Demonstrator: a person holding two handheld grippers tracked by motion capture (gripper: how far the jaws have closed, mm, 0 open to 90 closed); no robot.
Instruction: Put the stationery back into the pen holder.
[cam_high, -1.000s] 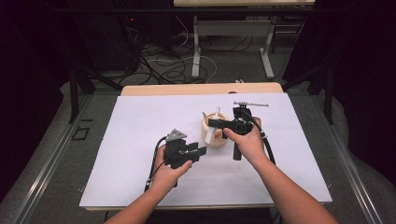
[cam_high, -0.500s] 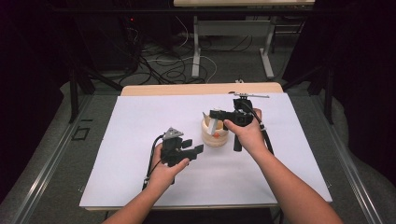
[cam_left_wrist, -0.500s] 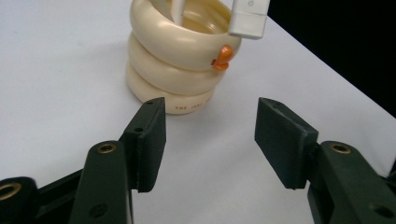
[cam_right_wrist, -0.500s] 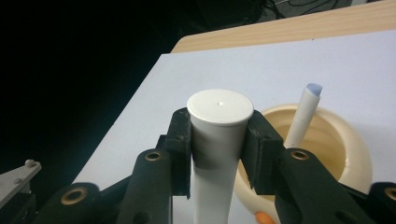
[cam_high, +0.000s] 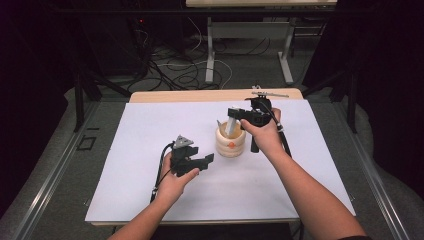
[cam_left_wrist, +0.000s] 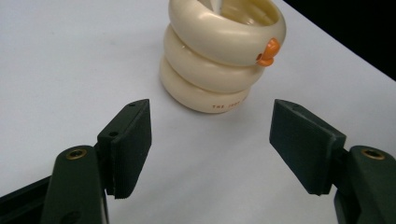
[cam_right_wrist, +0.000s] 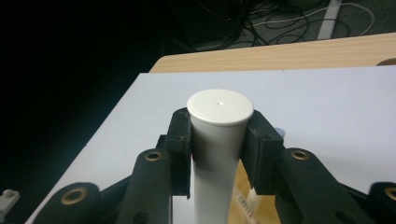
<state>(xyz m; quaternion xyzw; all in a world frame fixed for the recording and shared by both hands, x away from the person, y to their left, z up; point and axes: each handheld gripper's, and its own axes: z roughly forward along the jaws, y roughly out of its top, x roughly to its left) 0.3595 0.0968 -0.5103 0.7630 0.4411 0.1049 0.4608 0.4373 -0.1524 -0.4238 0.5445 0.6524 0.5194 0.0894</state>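
Cream-coloured, the holder (cam_high: 230, 143) is made of three stacked rings and has a small orange knob (cam_left_wrist: 267, 51) on the side of its top ring. It stands on the white sheet (cam_high: 125, 165) that covers the table, a little right of the middle. A white cylinder with a flat cap (cam_right_wrist: 219, 126) rises out of the open top of this holder. The right gripper (cam_right_wrist: 218, 147) is directly above the holder, and its two black jaws pinch the cylinder just under the cap, one jaw on each side. The right hand (cam_high: 267, 137) holds this gripper from the far right side of the holder. The left gripper (cam_high: 192, 160) is near the holder on its left, low over the sheet and pointing toward it. Its jaws are spread wide with nothing between them. The left hand (cam_high: 172, 182) holds it from below. A black cable (cam_high: 161, 172) trails from it across the sheet.
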